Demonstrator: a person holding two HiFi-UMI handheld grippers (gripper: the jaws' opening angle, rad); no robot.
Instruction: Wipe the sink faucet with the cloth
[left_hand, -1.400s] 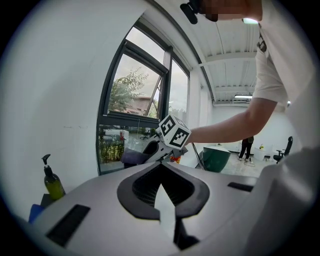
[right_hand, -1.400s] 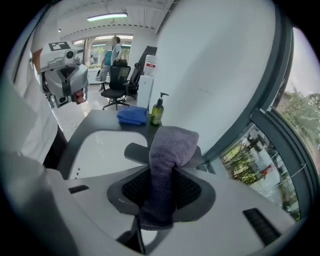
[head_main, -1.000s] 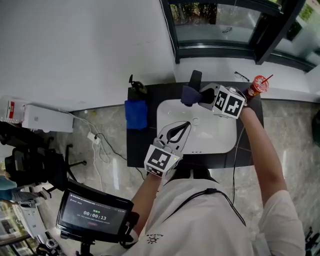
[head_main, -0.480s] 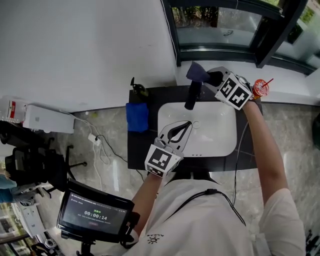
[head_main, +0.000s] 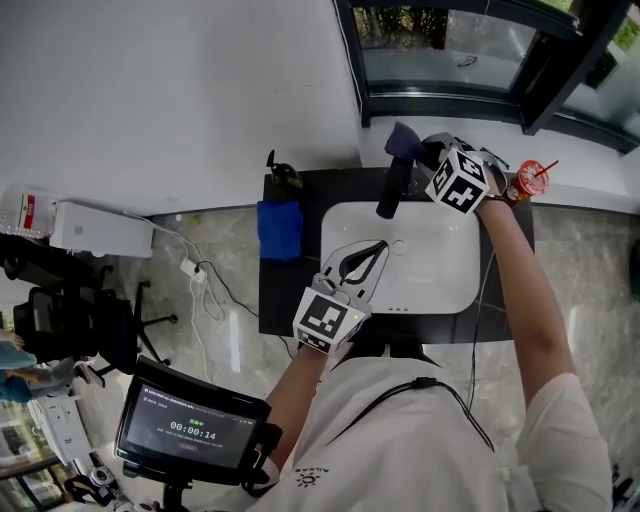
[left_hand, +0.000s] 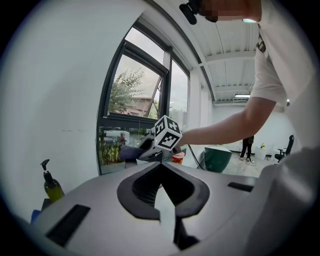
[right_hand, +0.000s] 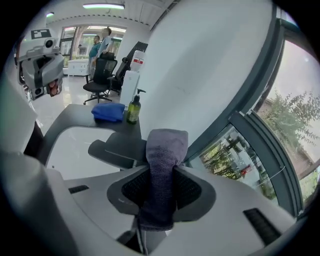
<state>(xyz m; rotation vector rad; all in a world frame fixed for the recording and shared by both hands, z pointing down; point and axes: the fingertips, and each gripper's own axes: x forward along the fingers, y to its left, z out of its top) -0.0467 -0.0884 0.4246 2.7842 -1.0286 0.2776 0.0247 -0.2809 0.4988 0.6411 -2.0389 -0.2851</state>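
Nearest up: left gripper (head_main: 375, 248) parked over the near-left part of the white sink (head_main: 440, 285), jaws pressed together, nothing between them. Same spot as a second ago, hasn't budged.

Further back: black faucet (head_main: 391, 188) sticking up at the far rim of the basin. Purple-grey cloth (head_main: 402, 140) right at the faucet's far, upper end, pinched in the right gripper (head_main: 420, 152) and poking out past the jaw tips toward the left. In the right gripper view, jaws partly spread and clamped on the cloth as a folded strip. Free end lying over the dark faucet body, probably touching it, but hard to say for sure from that angle.

Off to the left on the dark counter: blue rag (head_main: 279, 228) and a soap bottle (head_main: 283, 178), well clear of both grippers. Red cup (head_main: 531, 178) just right of the hand holding the right gripper.

Versus a second ago: cloth and right gripper shifted off the spout end over the basin and further back toward the window wall, and tilted differently too.
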